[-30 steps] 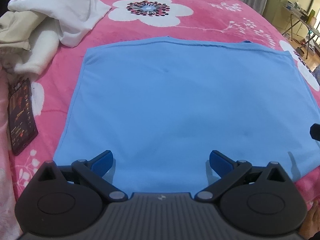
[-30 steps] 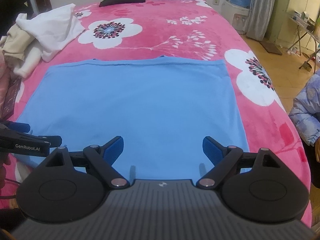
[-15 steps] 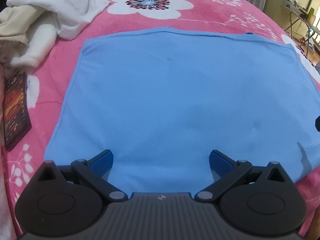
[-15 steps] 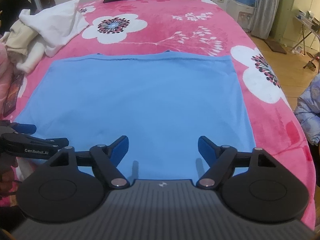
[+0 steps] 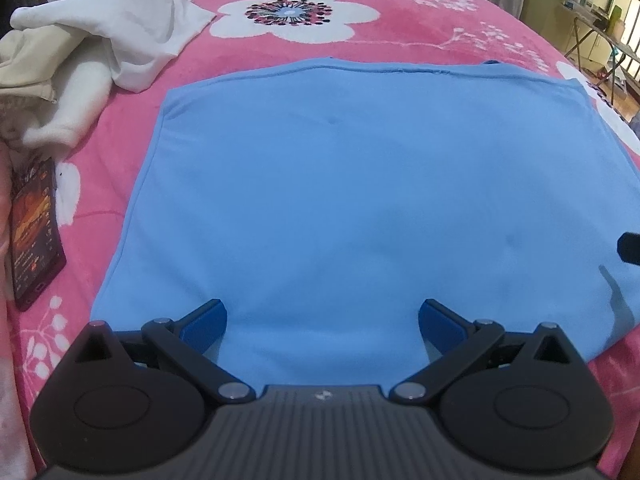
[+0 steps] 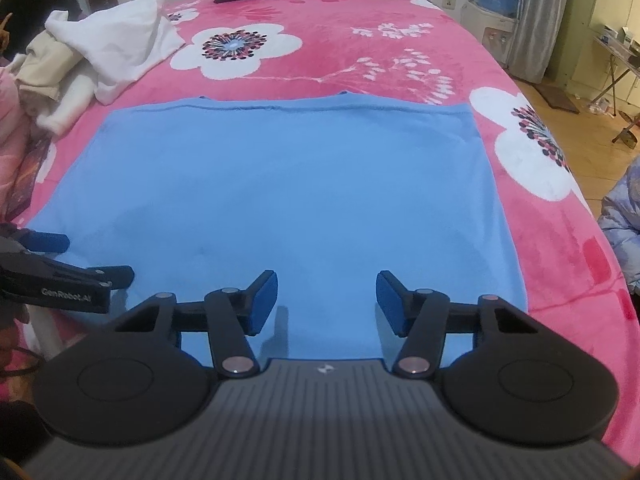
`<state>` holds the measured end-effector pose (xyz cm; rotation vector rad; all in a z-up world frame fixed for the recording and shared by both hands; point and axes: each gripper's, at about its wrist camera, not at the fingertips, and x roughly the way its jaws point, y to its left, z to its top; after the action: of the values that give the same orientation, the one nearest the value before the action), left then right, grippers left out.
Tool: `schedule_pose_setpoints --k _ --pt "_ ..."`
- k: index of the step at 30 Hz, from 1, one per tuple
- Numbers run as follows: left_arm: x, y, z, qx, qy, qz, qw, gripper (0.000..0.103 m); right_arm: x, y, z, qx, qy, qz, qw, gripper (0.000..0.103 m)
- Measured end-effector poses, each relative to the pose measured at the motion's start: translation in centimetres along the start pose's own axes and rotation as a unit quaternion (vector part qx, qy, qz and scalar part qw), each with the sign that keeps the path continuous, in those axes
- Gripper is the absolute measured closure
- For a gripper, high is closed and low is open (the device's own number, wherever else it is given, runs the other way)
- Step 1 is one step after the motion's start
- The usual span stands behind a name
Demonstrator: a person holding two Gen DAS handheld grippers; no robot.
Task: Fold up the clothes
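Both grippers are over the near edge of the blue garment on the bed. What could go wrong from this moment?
1. The right gripper has just been closing its jaws, but they are still apart with the blue garment lying flat under them; they may shut on nothing.
2. The left gripper stands wide open, so lifting may be uneven and skew the fold.
3. The plush pink blanket lies right under the hem and may be pinched with it.

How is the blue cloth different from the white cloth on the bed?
The blue cloth lies spread flat and smooth; the white cloth sits crumpled in a heap. The blue cloth is right under both grippers; the white cloth is farther off at the bed's left side. Both rest on the pink flowered blanket.
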<state>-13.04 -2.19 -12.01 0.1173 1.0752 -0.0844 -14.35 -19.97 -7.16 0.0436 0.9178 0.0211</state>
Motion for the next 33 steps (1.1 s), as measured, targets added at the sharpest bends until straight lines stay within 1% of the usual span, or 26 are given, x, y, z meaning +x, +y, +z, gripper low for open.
schedule_pose_setpoints --k 3,10,11,14,16,18,20,23,24,26,28,31,33 --pt "0.0 -0.1 -0.1 0.002 -0.003 0.001 1.0 0.0 0.5 -0.2 -0.4 0.006 -0.005 -0.005 1.0 0.049" --pt "-0.1 -0.1 -0.2 0.015 -0.011 0.0 0.9998 0.0 0.9 -0.2 -1.1 -0.012 -0.028 -0.025 0.999 0.049" --pt "-0.4 0.0 -0.1 0.02 -0.015 0.001 0.9997 0.0 0.9 -0.3 -1.1 -0.014 -0.029 -0.028 0.999 0.049" --pt "-1.7 0.4 0.4 0.038 -0.037 0.008 0.9986 0.001 0.1 -1.3 -0.5 -0.002 -0.049 -0.029 0.998 0.049" --pt "-2.8 1.0 1.4 0.046 -0.05 0.002 0.9977 0.001 -0.4 -2.7 0.7 0.013 -0.065 -0.026 0.997 0.049" --pt "-3.6 1.6 3.1 0.05 -0.066 -0.001 0.9966 0.001 -0.9 -4.2 1.9 0.029 -0.081 -0.023 0.996 0.05" --pt "-4.4 2.2 5.0 0.054 -0.082 -0.002 0.9952 0.001 -0.5 -5.5 3.6 0.022 -0.081 -0.024 0.996 0.052" --pt "-3.9 2.6 7.7 0.056 -0.093 0.008 0.994 0.001 1.4 -6.6 6.8 -0.005 -0.061 -0.027 0.998 0.058" --pt "-3.3 2.6 8.5 0.058 -0.092 0.009 0.9941 0.001 2.0 -6.5 7.6 -0.012 -0.058 -0.022 0.998 0.06" --pt "-1.9 2.2 9.3 0.062 -0.09 0.01 0.9939 0.005 3.5 -6.0 9.1 -0.019 -0.051 0.002 0.998 0.062" --pt "-0.5 1.8 9.7 0.061 -0.084 0.01 0.9945 0.012 4.9 -4.8 10.0 -0.026 -0.048 0.026 0.998 0.065" --pt "1.0 1.4 9.8 0.044 -0.081 -0.006 0.9957 0.017 5.9 -3.5 9.9 -0.021 -0.045 0.051 0.997 0.068" --pt "1.4 0.7 9.9 0.046 -0.086 -0.023 0.995 0.02 5.7 -3.7 9.0 -0.005 -0.04 0.064 0.997 0.071"
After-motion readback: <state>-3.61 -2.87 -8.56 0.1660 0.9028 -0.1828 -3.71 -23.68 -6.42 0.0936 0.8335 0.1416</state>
